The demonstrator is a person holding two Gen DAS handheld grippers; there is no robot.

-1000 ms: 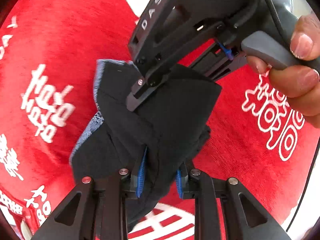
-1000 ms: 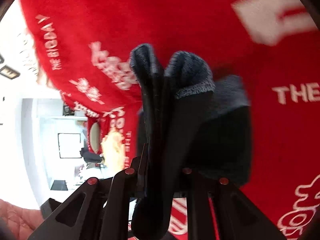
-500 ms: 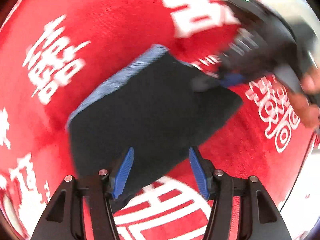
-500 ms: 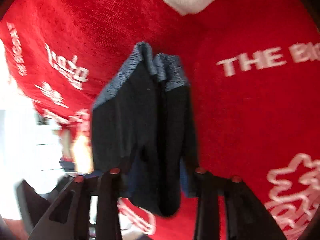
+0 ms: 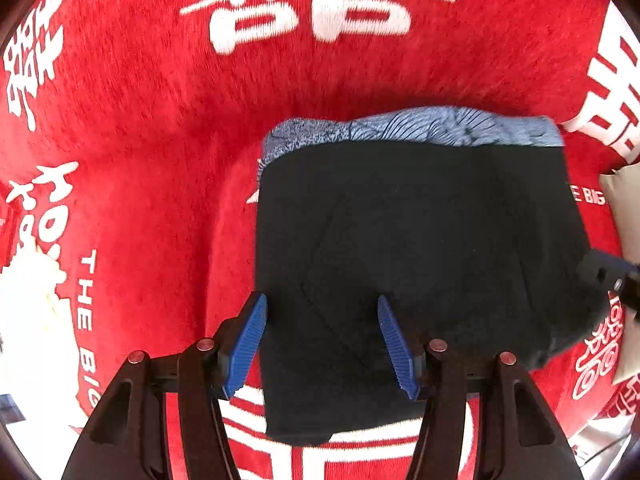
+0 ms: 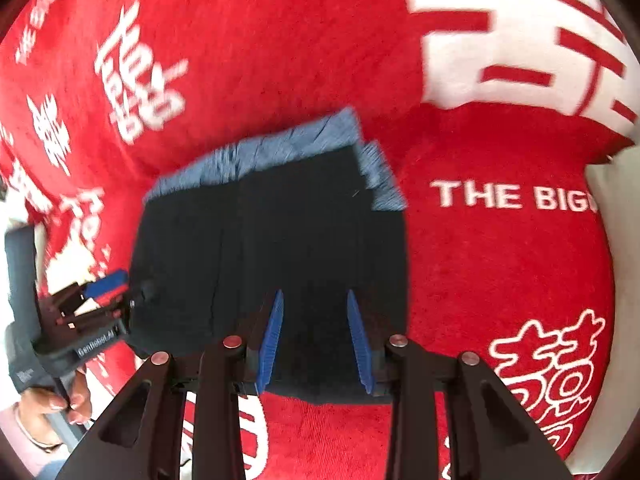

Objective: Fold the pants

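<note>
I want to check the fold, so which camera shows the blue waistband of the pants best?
The left wrist view. There the waistband is sharp, its line pattern readable, running along the far edge of the folded pants. The right wrist view shows the waistband too, but motion-blurred, with a second blue strip at the right corner.

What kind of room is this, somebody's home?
Probably a home, though little shows. Dark folded pants lie on a plush red blanket with white wedding-style characters, and a pale cushion-like edge sits beside it.
</note>
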